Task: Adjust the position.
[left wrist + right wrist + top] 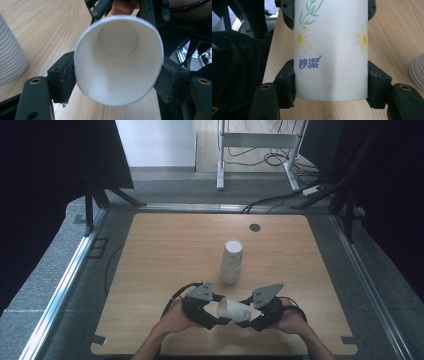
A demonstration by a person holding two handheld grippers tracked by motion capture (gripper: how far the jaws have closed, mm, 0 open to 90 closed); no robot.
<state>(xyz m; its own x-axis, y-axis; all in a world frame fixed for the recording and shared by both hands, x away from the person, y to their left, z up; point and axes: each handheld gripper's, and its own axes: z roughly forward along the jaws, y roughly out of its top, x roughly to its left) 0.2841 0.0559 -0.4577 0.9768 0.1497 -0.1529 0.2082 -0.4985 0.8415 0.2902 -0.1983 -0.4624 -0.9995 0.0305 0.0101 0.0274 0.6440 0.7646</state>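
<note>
— Cup (235, 310) lies on its side, lifted between both grippers near the table's (165, 255) front edge; the right gripper (252, 319) is clamped on its base end.

— And the left gripper (214, 319)?

— Its jaws flank the rim (contact unclear); the stack of cups (231, 261) awaits; stacking probably remains.

Your left gripper (214, 316) and right gripper (248, 318): black bodies, grey three-cornered top plates with screws, black cables trailing back. Blocky black jaws with brass-ringed screw holes. Forearms bare, no sleeves.
</note>
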